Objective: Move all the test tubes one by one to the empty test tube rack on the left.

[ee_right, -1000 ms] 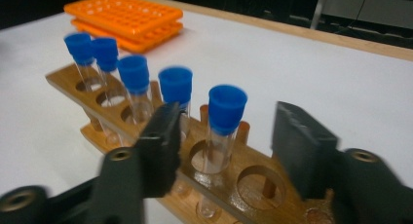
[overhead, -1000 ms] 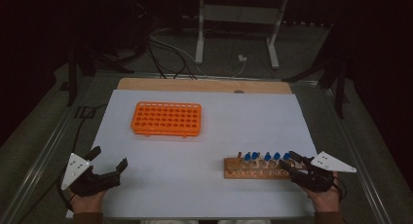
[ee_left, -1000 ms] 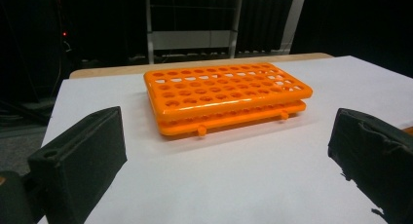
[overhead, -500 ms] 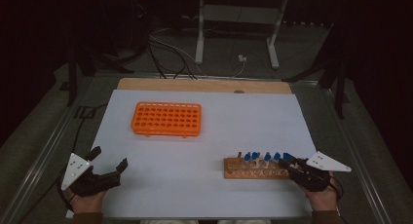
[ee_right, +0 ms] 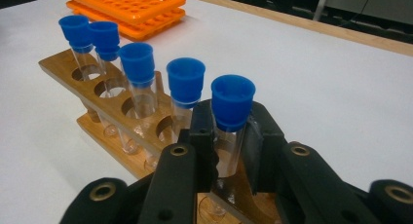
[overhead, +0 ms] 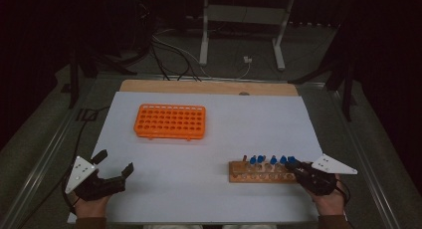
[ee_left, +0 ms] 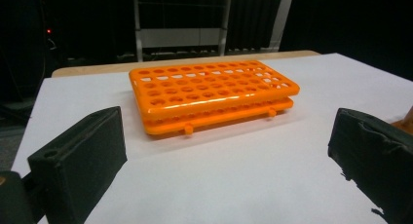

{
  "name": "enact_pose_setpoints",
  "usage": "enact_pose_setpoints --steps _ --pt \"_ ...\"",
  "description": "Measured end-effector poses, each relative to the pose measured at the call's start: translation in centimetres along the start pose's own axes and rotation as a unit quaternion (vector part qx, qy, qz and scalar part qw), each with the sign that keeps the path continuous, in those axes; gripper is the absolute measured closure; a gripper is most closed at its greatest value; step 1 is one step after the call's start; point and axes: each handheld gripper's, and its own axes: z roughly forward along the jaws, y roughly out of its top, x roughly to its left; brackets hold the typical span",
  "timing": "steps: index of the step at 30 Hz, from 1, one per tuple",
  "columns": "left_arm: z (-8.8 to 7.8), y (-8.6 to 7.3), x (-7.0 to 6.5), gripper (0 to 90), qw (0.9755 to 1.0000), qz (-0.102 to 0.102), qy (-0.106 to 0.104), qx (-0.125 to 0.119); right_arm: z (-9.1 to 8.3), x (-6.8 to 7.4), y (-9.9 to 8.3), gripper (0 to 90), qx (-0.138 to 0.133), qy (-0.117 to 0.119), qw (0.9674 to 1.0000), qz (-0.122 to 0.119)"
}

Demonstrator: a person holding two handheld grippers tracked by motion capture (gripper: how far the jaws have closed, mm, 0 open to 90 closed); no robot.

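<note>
Blue-capped tube: we see our right gripper [ee_right: 229,153] has just been closing its jaws, and they now squeeze the glass of the end tube [ee_right: 232,121], which stands upright in the wooden rack [ee_right: 58,63].
Wooden rack: it sits on the white sheet [overhead: 219,134] at about 4 o'clock, with four more blue-capped tubes [ee_right: 138,75] in a row.
Right gripper, high view: our right gripper [overhead: 298,168] touches the right end of the wooden rack [overhead: 259,173].
Left gripper: our left gripper [overhead: 113,164] rests at about 8 o'clock, jaws wide apart with nothing between them.
Orange rack: the orange rack [overhead: 170,121] lies flat at about 11 o'clock, well apart from both grippers, and the left gripper view faces the orange rack [ee_left: 212,95].
</note>
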Motion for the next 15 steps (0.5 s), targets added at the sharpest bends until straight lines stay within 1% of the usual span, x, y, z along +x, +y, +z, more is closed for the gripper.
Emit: enact_pose_setpoints --steps 2,4,6,9,11,15 --pt "0.2 0.1 -0.1 1.2 1.0000 -0.006 -0.004 0.003 0.0 -0.1 0.1 76.5 0.002 0.002 1.0000 0.002" --pt "0.2 0.4 -0.1 1.2 0.9999 -0.008 -0.009 0.000 0.0 -0.1 0.3 76.5 0.006 0.001 1.0000 0.004" --pt "0.2 0.7 -0.3 1.2 0.9999 -0.007 -0.015 -0.003 -0.1 0.0 0.6 76.6 0.006 0.003 1.0000 0.006" --pt "0.2 1.2 -0.4 1.2 0.9996 -0.012 -0.023 -0.004 -0.4 0.1 1.0 76.6 0.004 0.006 0.9999 0.007" --pt "0.2 1.5 -0.5 1.2 0.9996 -0.010 -0.025 -0.001 -0.5 0.1 1.2 76.7 0.004 0.007 0.9999 0.007" --pt "0.3 1.9 -0.6 1.2 0.9995 -0.008 -0.031 -0.005 -1.0 0.0 1.9 76.8 -0.001 0.013 0.9999 0.010"
